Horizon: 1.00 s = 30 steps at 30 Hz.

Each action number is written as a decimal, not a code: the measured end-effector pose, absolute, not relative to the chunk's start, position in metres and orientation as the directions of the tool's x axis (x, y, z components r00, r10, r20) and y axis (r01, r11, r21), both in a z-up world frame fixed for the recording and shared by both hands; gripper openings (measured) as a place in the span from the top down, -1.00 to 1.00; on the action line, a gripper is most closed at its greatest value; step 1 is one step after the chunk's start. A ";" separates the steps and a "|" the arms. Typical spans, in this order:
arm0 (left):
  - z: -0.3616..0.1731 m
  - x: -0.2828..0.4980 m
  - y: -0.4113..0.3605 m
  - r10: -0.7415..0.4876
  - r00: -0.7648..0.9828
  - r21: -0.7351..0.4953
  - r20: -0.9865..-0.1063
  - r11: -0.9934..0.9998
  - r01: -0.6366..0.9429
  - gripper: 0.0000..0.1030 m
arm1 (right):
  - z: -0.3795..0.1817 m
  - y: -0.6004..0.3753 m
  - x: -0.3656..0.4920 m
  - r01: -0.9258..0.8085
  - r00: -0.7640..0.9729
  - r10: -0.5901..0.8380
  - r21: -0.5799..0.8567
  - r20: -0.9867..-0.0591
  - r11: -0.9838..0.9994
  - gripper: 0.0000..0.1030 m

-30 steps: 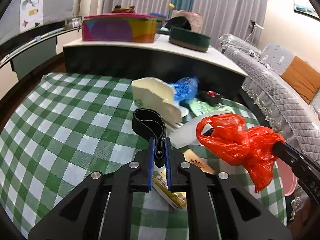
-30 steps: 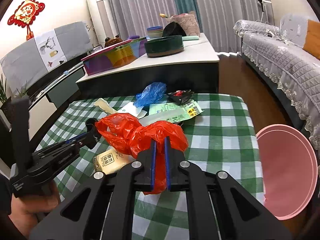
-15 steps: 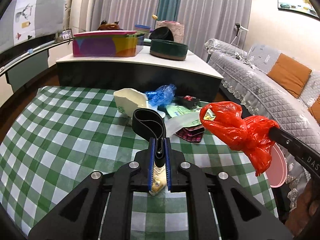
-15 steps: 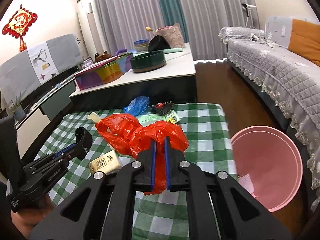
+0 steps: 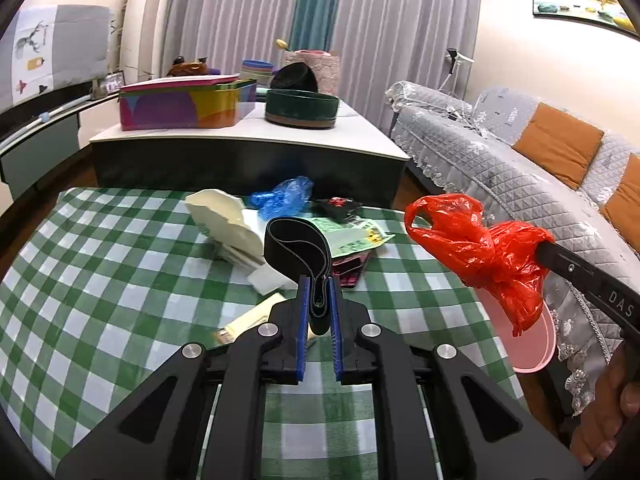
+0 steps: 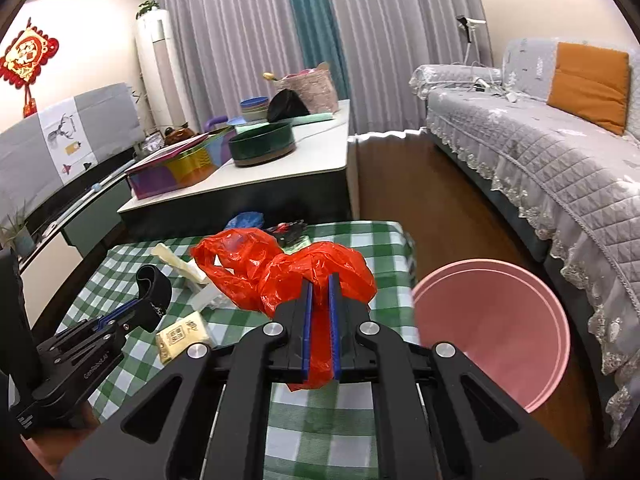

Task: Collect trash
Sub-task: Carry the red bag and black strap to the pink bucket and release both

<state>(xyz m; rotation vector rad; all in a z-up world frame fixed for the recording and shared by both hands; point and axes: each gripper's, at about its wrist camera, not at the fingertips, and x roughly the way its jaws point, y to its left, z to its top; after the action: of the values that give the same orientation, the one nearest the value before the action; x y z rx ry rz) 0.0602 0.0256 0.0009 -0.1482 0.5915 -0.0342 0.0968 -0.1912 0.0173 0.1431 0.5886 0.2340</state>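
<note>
My left gripper (image 5: 318,280) is shut on a loop of black band (image 5: 298,246), held up above the green checked tablecloth (image 5: 120,280). My right gripper (image 6: 320,280) is shut on a crumpled red plastic bag (image 6: 280,276), which also shows at the right of the left wrist view as the red bag (image 5: 476,244). A pink bin (image 6: 496,328) stands on the floor just right of the table. More trash lies on the cloth: a blue plastic bag (image 5: 282,196), a cream carton (image 5: 220,220), a green leaflet (image 5: 352,236) and a yellow packet (image 6: 184,334).
A low white-topped table (image 5: 248,140) behind carries a colourful box (image 5: 184,106) and a dark green round tin (image 5: 302,108). A grey quilted sofa (image 6: 540,160) with orange cushions runs along the right. Wooden floor lies between sofa and tables.
Both grippers have risen and drawn back from the table with their loads. The pink bin has come much further into the right wrist view.
</note>
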 end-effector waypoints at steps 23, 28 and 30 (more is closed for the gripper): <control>0.005 0.082 -0.069 -0.221 0.813 -0.158 -0.539 0.974 0.160 0.82 | 0.018 -0.290 0.090 0.019 0.847 0.087 0.193 -0.525 0.981 0.85; 0.002 0.088 -0.091 -0.250 0.803 -0.159 -0.541 0.968 0.195 0.82 | 0.016 -0.312 0.090 0.058 0.851 0.054 0.195 -0.523 0.979 0.85; 0.001 0.091 -0.097 -0.259 0.798 -0.159 -0.544 0.966 0.204 0.82 | 0.015 -0.319 0.090 0.073 0.851 0.042 0.198 -0.524 0.978 0.85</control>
<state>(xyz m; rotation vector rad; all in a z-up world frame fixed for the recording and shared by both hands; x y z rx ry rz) 0.0909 -0.0970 0.0012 -0.0942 0.5969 -0.2488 0.0905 -0.3192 0.0152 0.2143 0.5542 -0.0162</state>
